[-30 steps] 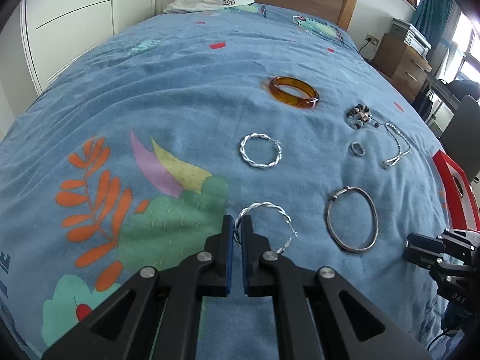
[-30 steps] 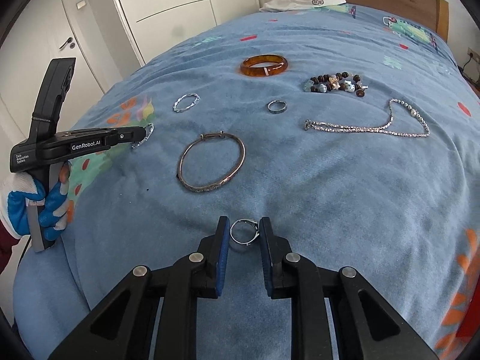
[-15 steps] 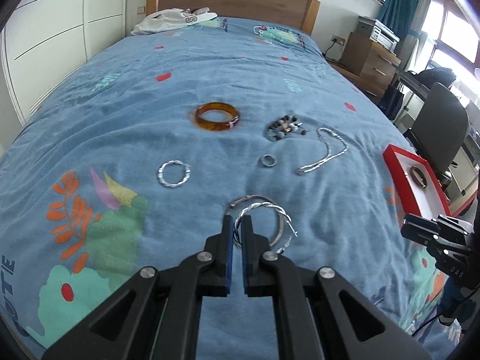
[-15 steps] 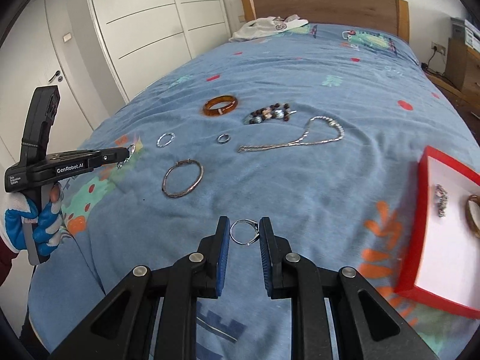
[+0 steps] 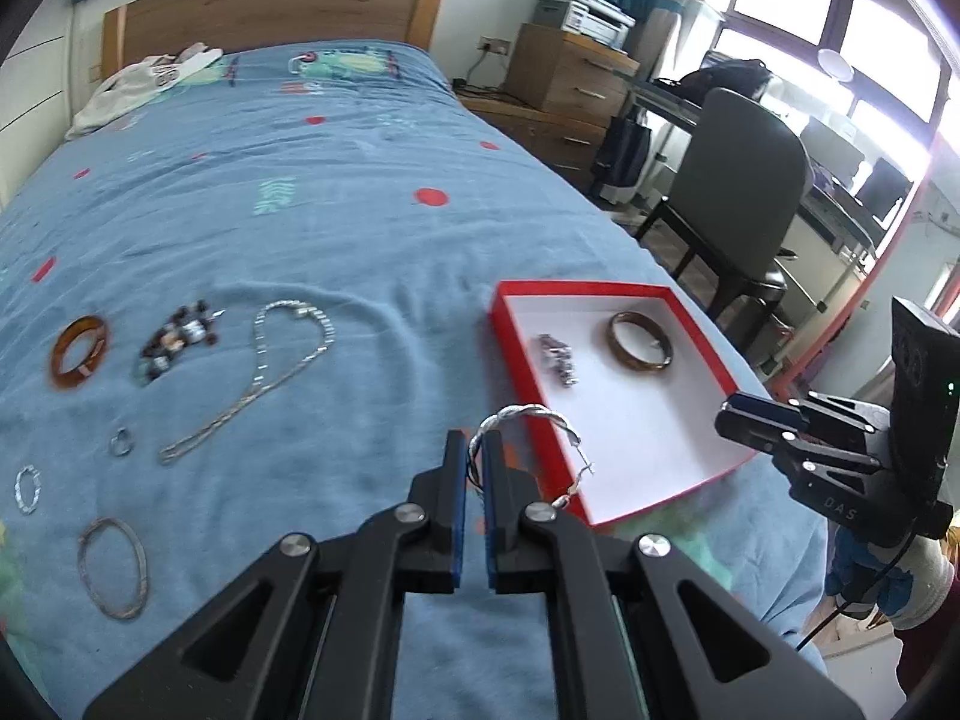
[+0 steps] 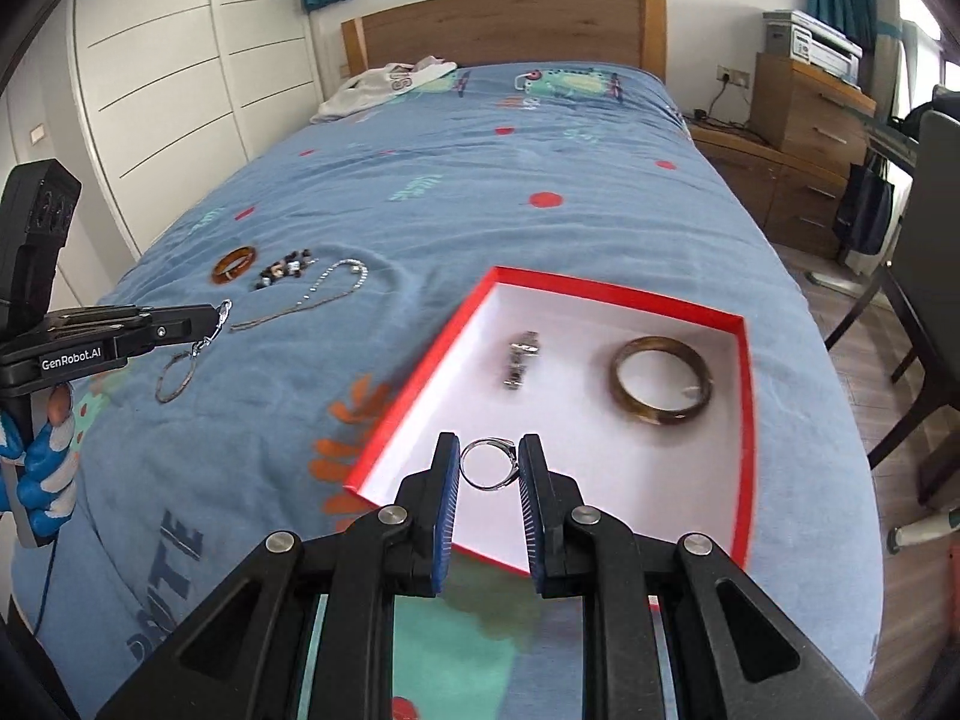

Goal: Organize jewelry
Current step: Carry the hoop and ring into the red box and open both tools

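Both grippers (image 5: 476, 468) (image 6: 489, 468) loaded (ring (image 6: 487, 464), hoop (image 5: 528, 420))

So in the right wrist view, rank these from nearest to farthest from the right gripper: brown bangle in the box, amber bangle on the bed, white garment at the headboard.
1. brown bangle, right half of the box
2. amber bangle, far left on the bedspread
3. white garment, by the headboard
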Motion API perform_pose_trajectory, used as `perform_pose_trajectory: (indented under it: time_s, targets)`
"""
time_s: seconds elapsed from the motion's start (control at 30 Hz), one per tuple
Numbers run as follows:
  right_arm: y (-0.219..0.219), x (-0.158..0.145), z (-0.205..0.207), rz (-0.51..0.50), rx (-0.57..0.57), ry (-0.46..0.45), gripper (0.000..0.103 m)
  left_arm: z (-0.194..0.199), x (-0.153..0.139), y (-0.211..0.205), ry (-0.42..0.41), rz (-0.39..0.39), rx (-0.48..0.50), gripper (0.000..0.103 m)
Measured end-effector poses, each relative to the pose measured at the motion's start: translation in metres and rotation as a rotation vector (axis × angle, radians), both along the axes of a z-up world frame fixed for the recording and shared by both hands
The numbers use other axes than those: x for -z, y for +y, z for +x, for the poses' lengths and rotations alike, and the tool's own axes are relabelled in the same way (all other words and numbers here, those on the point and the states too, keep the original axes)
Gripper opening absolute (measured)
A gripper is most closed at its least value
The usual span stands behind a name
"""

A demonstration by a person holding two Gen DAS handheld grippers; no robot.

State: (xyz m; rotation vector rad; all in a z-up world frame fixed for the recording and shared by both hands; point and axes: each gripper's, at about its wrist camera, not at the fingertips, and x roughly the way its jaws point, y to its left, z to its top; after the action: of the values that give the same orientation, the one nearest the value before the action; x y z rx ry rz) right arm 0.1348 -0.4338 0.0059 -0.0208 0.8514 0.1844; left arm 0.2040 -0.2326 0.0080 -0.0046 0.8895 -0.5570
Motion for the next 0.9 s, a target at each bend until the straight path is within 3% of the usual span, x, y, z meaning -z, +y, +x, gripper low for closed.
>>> perform_pose_trajectory:
  time_s: [0.27,0.63,0.9]
  targets:
    - [-0.042,0.033,0.025,0.0,-0.006,0.076,0.02,0.016,0.035,-0.093,0.047,0.054,0.123,0.004]
    - [-0.045,0.068,0.042,-0.057,-0.049,0.153,0.02,0.033,0.079,-0.117,0.103,0.161,0.163,0.004]
    - [-0.044,0.076,0.048,-0.097,-0.053,0.161,0.02,0.048,0.086,-0.13,0.102,0.197,0.141,0.005]
